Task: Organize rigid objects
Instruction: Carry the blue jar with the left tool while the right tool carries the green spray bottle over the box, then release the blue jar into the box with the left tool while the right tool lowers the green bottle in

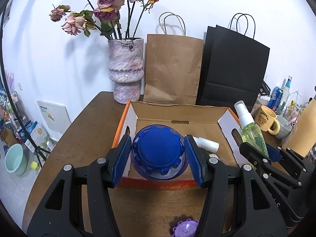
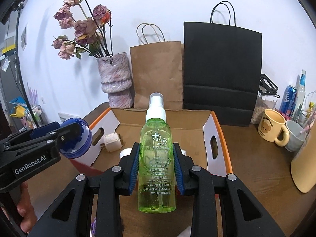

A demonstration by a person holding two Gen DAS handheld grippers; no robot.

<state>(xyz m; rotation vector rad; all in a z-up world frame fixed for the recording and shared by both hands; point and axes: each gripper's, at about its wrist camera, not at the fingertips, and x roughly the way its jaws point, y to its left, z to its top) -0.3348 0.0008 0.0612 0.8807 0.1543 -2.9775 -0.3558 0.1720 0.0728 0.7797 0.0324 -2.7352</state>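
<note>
My left gripper (image 1: 158, 158) is shut on a blue-lidded jar (image 1: 158, 150), held above the near left part of an open cardboard box (image 1: 177, 116) with orange edges. In the right wrist view the same blue jar (image 2: 79, 138) shows at the left in the left gripper (image 2: 69, 136). My right gripper (image 2: 157, 169) is shut on a green spray bottle (image 2: 157, 158) with a white nozzle, upright over the box's (image 2: 164, 118) near edge. The green bottle (image 1: 250, 132) appears at the right of the left wrist view. Inside the box lie a white bottle (image 1: 206, 144) and a white plug adapter (image 2: 112, 142).
A vase of dried roses (image 1: 126, 71), a brown paper bag (image 1: 171, 67) and a black paper bag (image 1: 233, 63) stand behind the box. A yellow mug (image 2: 272, 127), a grey cup (image 2: 296, 136), a can and bottles stand right. A purple lid (image 1: 184, 228) lies near me on the brown table (image 1: 83, 130).
</note>
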